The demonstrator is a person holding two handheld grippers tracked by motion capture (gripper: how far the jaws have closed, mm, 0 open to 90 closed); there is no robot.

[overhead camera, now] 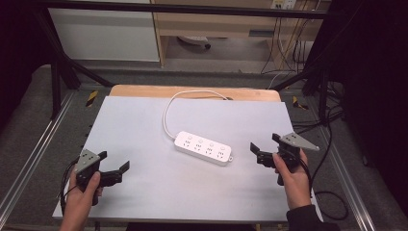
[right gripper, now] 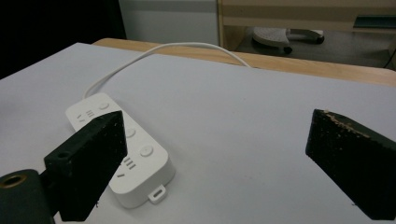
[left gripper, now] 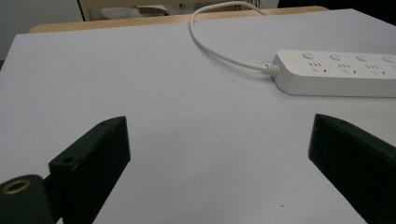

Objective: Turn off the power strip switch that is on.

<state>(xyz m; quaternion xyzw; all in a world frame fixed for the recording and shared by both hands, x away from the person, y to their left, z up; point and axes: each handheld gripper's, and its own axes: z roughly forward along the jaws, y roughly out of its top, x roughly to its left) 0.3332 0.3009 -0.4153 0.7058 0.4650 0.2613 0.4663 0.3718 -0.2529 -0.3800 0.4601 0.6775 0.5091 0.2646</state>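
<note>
A white power strip (overhead camera: 203, 147) with several sockets and buttons lies flat in the middle of the white table sheet (overhead camera: 139, 125). Its white cord (overhead camera: 167, 114) loops back over the table's far edge. My left gripper (overhead camera: 114, 161) hovers near the front left, open and holding nothing, well to the left of the strip. In the left gripper view the gripper (left gripper: 219, 144) faces bare sheet, with the strip (left gripper: 336, 72) at upper right. My right gripper (overhead camera: 264, 142) is open just right of the strip's near end. In the right gripper view its (right gripper: 217, 140) left jaw overlaps the strip (right gripper: 144, 163).
A wooden tabletop edge (overhead camera: 192, 91) shows behind the sheet. Black frame posts (overhead camera: 55, 82) stand at both back corners, with cables (overhead camera: 332, 144) on the floor to the right. A wooden shelf unit (overhead camera: 216, 29) stands farther back.
</note>
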